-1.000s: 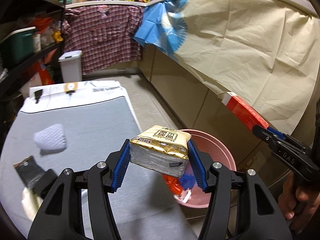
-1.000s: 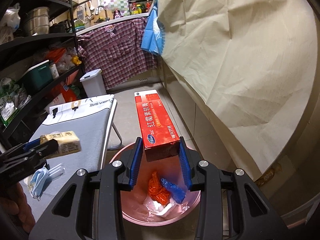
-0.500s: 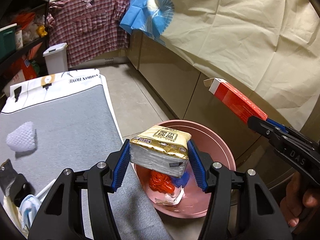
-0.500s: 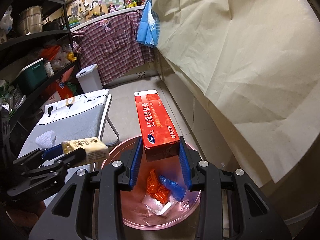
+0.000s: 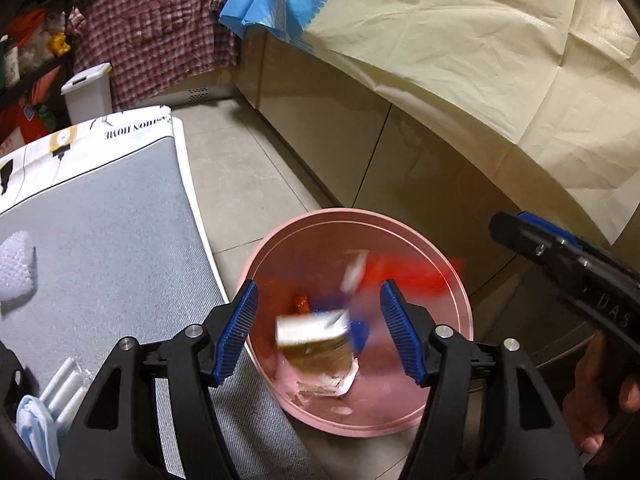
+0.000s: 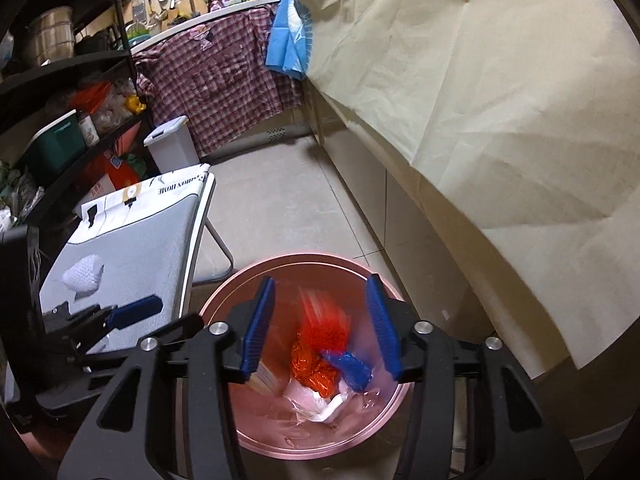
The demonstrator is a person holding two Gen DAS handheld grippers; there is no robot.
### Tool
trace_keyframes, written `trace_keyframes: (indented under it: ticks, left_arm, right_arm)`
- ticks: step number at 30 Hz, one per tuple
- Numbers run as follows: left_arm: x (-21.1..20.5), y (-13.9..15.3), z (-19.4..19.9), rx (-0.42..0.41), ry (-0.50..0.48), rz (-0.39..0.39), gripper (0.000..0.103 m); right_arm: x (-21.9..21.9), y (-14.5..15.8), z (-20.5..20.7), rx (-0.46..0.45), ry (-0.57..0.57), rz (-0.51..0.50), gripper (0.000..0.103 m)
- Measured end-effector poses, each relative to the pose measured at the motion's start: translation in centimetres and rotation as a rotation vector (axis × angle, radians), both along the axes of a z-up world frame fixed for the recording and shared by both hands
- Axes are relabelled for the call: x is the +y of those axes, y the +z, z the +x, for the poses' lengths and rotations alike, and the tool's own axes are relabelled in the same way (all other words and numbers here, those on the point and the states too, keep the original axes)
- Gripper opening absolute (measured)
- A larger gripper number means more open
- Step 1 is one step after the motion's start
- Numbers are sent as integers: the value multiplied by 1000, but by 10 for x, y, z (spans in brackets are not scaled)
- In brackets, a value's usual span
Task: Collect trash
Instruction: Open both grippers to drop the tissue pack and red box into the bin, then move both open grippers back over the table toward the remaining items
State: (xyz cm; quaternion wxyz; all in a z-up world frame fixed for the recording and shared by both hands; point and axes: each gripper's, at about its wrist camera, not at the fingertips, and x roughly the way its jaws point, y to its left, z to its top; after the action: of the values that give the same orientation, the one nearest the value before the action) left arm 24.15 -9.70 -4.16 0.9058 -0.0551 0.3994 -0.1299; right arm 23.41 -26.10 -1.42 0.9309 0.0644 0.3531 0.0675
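A pink bin (image 5: 280, 256) stands on the floor beside the grey board; it also shows in the right wrist view (image 6: 224, 296). My left gripper (image 5: 318, 330) is open above it, and the gold tissue pack (image 5: 314, 340) is a blur falling into the bin. My right gripper (image 6: 320, 324) is open above the bin too, and the red box (image 6: 320, 318) is a blur dropping inside; it streaks red in the left wrist view (image 5: 404, 276). Orange (image 6: 312, 364) and blue (image 6: 348, 368) wrappers lie in the bin.
A grey ironing board (image 5: 100, 248) holds a white foam piece (image 5: 14, 266), a blue face mask (image 5: 34, 428) and white sticks (image 5: 64, 384). Cabinets draped in beige paper (image 6: 480, 100) run along the right. A white lidded bin (image 6: 172, 144) and shelves (image 6: 60, 80) stand behind.
Both grippers have opened over the pink bin. The gold tissue pack and the red box have left the jaws and are falling in.
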Motion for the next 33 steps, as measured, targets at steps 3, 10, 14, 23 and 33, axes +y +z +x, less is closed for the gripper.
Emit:
trace_keyframes:
  ticks: [3, 10, 14, 23, 33]
  left_arm:
    - [4, 0, -5, -3, 4, -4, 62]
    - [23, 18, -29, -42, 30, -9, 62]
    - [38, 36, -45, -72, 49, -5, 62]
    - [99, 83, -86, -142, 109, 18, 60]
    - [192, 113, -128, -175, 197, 69, 56]
  right_arm:
    - [0, -1, 1, 1, -3, 2, 49]
    - [6, 2, -4, -28, 22, -22, 49]
    - [10, 9, -15, -68, 40, -36, 48]
    - [28, 35, -40, -154, 78, -34, 35]
    - [66, 51, -60, -169, 181, 25, 13]
